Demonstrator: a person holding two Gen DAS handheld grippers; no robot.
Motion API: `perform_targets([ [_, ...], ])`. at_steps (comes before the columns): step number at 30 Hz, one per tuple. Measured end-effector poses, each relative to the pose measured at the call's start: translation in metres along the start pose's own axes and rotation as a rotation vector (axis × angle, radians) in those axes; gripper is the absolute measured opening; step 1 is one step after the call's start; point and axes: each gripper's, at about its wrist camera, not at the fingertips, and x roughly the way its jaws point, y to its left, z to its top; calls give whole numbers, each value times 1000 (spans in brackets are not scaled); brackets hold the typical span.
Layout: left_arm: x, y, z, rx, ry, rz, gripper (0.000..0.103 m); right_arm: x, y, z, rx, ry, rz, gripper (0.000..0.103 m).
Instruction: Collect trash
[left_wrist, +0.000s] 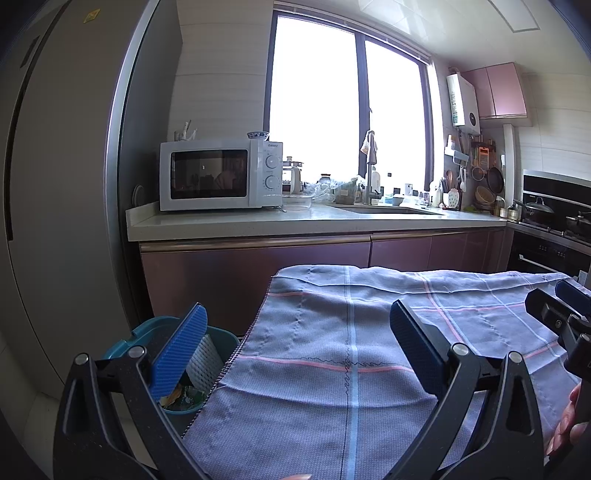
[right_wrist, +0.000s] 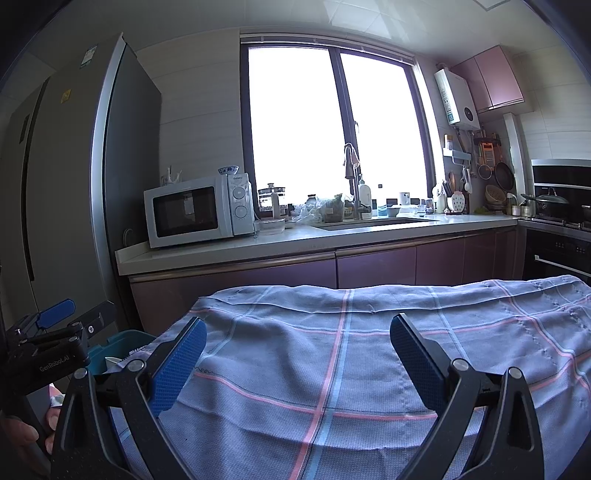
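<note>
Trash sits in the teal bin; both my grippers gape wide, empty — I'd scan the cloth.

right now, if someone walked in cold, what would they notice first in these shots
The blue plaid cloth spread over the table fills the foreground, with nothing visibly lying on it. At its left edge stands a teal bin holding a white foam net sleeve and scraps. Both tools, left and right, hang open and empty, under a glaring window above the counter.
</note>
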Motion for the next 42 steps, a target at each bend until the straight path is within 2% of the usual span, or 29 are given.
perform_targets([
  [42,3,-3,2,8,4,-7,97,0,-1,1,7,-3,-12,96],
])
